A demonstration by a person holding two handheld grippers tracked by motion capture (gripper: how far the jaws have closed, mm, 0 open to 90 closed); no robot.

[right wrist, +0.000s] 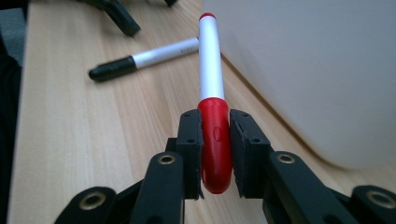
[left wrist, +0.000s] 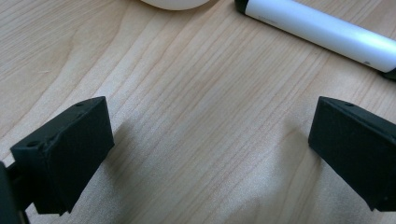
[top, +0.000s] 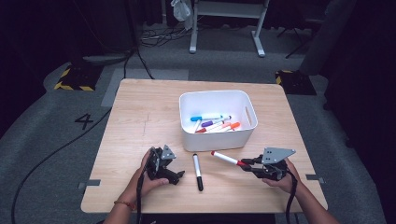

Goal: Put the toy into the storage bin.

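My right gripper (top: 243, 164) (right wrist: 215, 137) is shut on the red cap of a red-and-white marker (top: 226, 159) (right wrist: 211, 79), held above the table just in front of the white bin (top: 217, 119) (right wrist: 317, 70). A black-capped marker (top: 198, 171) (left wrist: 322, 32) (right wrist: 140, 58) lies flat on the wooden table (top: 140, 121) between the two hands. My left gripper (top: 177, 176) (left wrist: 210, 154) rests low over bare wood at the front left, jaws wide apart with nothing between them. Inside the bin lie several coloured markers (top: 215, 122).
The bin stands at the middle right of the table. Beyond the table's far edge are a grey floor, cables (top: 154, 35) and the legs of a white stand (top: 224, 28). A cable (top: 46, 158) trails across the floor at the left.
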